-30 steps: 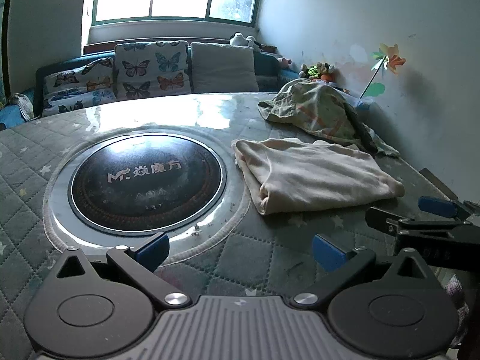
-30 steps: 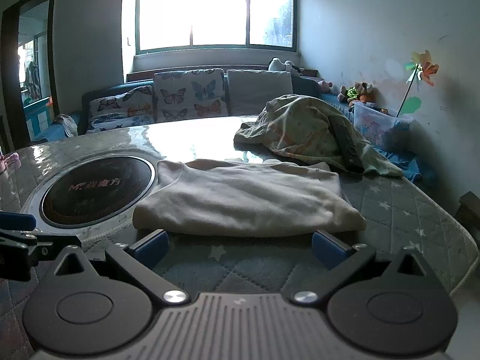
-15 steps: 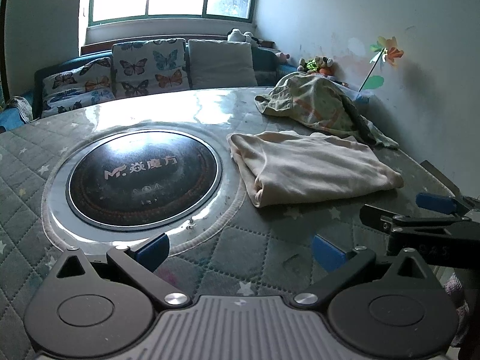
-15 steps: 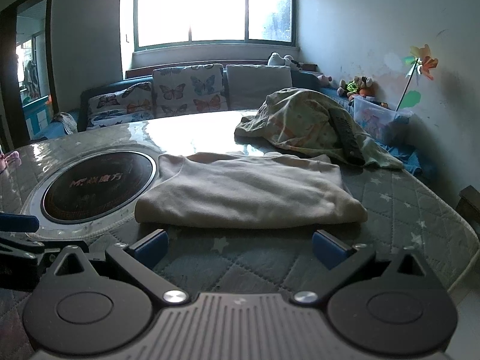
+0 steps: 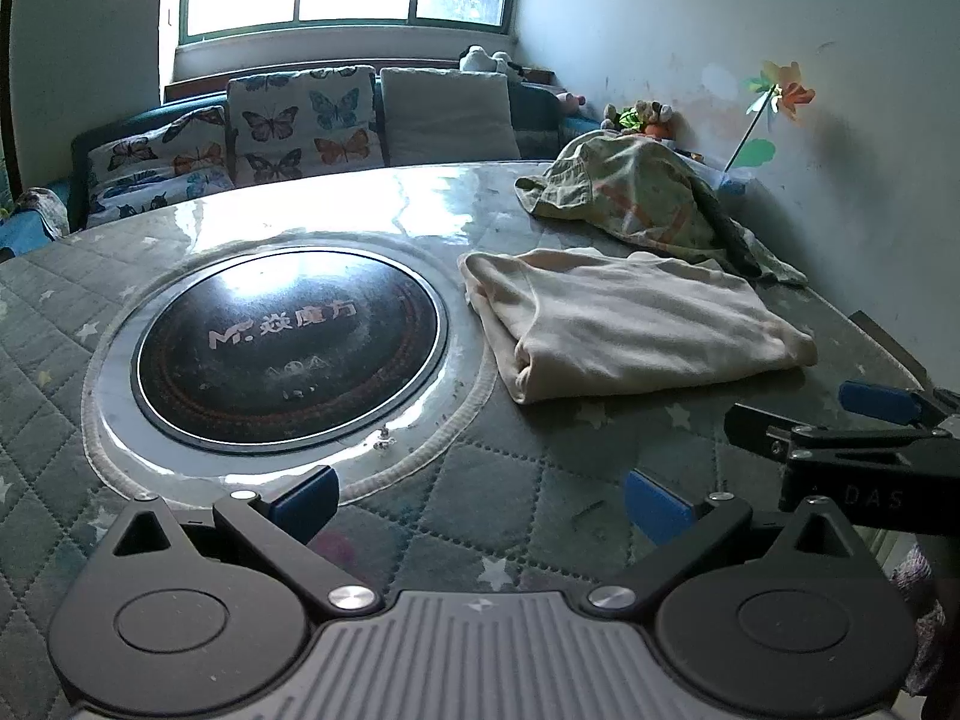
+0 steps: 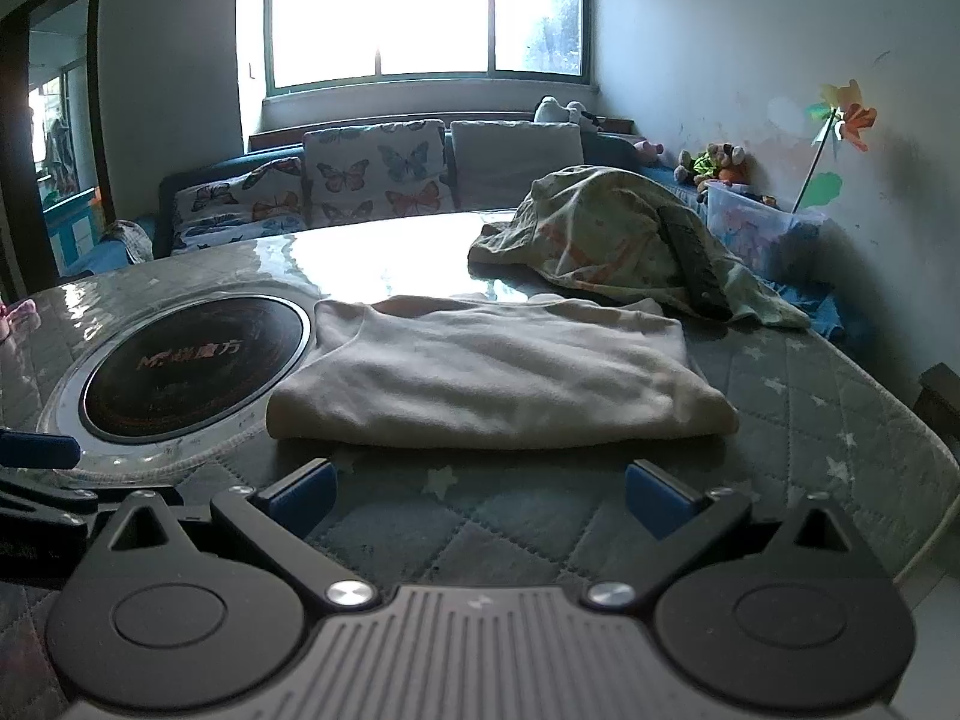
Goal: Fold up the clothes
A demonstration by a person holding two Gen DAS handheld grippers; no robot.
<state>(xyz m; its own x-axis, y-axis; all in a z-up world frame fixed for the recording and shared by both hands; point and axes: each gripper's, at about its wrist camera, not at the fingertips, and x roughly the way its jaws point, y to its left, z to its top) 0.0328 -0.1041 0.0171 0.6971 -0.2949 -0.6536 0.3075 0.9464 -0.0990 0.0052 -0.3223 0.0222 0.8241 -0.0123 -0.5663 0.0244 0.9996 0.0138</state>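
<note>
A folded cream garment (image 5: 630,324) lies flat on the quilted table, to the right of the round black hotplate; it also shows in the right wrist view (image 6: 498,378). A crumpled green patterned garment (image 5: 636,198) is heaped behind it, also in the right wrist view (image 6: 606,234). My left gripper (image 5: 480,501) is open and empty, low over the table's near edge, short of the cream garment. My right gripper (image 6: 480,495) is open and empty, just in front of the cream garment's near fold. It shows at the right of the left wrist view (image 5: 840,420).
A round black hotplate (image 5: 288,342) is set in the table's middle. A sofa with butterfly cushions (image 5: 300,120) stands behind the table under the window. A wall with a pinwheel (image 5: 774,102) and a plastic box (image 6: 756,222) is on the right, near the table's edge.
Both grippers have drawn back slightly from the cream garment, which lies still. Both stay open.
</note>
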